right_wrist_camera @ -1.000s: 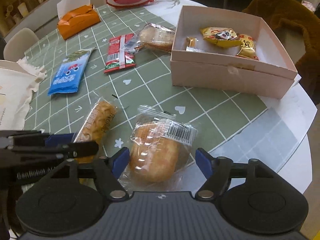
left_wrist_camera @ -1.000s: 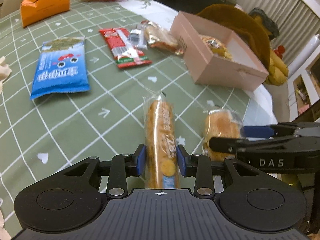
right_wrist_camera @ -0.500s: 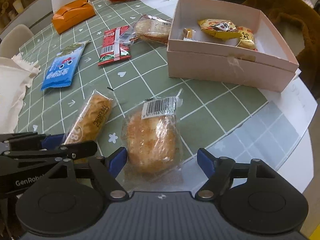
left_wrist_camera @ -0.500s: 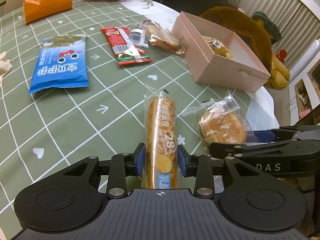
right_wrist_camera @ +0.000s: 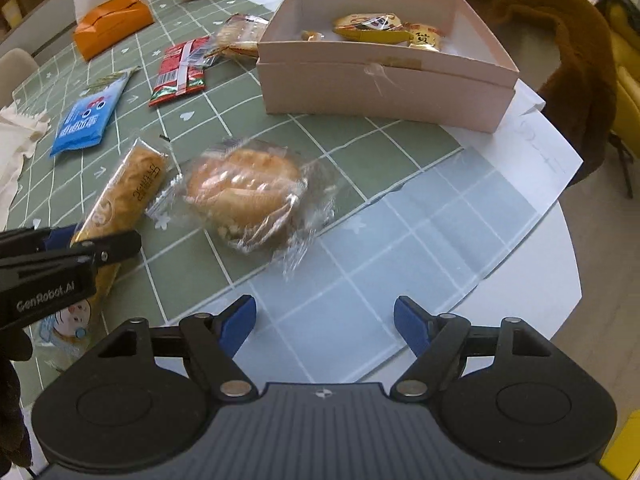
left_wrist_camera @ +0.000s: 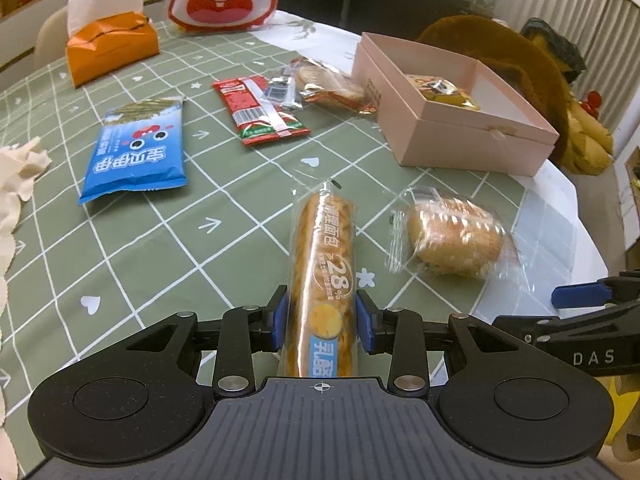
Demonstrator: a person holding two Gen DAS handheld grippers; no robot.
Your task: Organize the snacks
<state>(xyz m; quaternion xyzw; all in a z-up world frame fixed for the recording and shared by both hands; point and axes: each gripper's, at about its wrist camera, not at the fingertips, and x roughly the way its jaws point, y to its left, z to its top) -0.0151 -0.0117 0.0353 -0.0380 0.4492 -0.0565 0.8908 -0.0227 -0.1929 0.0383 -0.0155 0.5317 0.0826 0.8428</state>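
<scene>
Backing off, the right gripper (right_wrist_camera: 325, 322) stands open, clear of the round bun (right_wrist_camera: 244, 192); the left gripper (left_wrist_camera: 320, 316) clamps the long bread stick (left_wrist_camera: 323, 264), next lifting it into the pink box (left_wrist_camera: 460, 136) by the worktop's far edge.

We are seeing an orange tissue box (left_wrist_camera: 110, 46) sitting at the far left of the green checked tablecloth (left_wrist_camera: 132, 240), a white tissue sticking up from it. A brown furry throw (right_wrist_camera: 560, 40) is draping over a chair at the far right, and crumpled cream cloth (left_wrist_camera: 18, 172) is lying at the left edge.
</scene>
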